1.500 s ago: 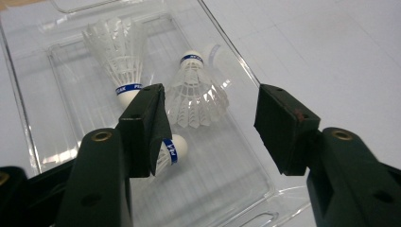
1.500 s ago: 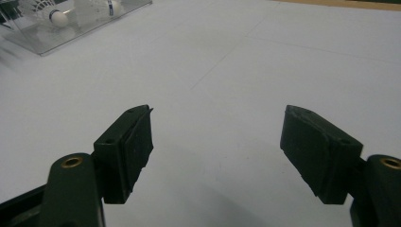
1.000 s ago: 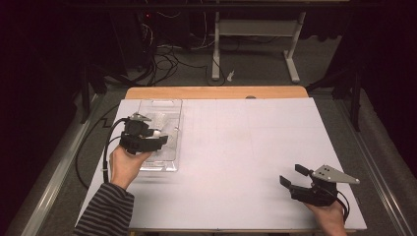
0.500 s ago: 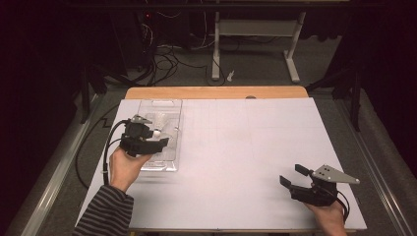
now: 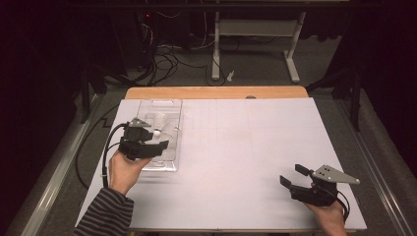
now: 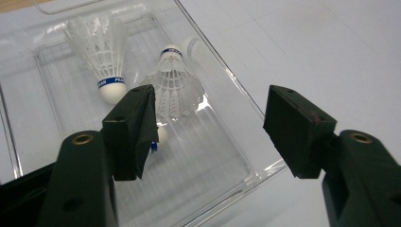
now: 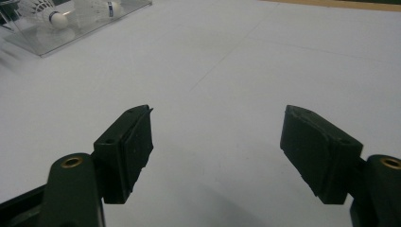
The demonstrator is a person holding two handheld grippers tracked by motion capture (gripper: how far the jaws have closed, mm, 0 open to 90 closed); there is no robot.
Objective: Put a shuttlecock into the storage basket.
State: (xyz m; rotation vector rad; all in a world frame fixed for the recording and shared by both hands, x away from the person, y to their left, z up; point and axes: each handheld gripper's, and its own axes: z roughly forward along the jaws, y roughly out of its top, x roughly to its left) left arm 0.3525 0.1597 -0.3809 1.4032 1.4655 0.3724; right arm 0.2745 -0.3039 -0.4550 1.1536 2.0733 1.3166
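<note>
- Hovering over the clear plastic rectangular tray [image 5: 172,110], the left claw [image 6: 208,120] has just been opening its jaws; they stand wide apart with nothing pressed between the pads.
- Two white feathered shuttlecocks with blue bands lie inside that tray: the nearer shuttlecock [image 6: 172,92] rests just ahead of the left claw, and the farther shuttlecock [image 6: 99,52] lies beside it toward the tray's back.
- A small white rounded piece [image 6: 162,135] peeks out from behind the left jaw; what it belongs to cannot be told.
- The right claw [image 7: 215,142] waits low over the white counter [image 5: 246,147], well apart from the tray, jaws wide and empty.
- Judging by this, both shuttlecocks are already stowed in the tray, and little seems left beyond pulling the left claw clear.
</note>
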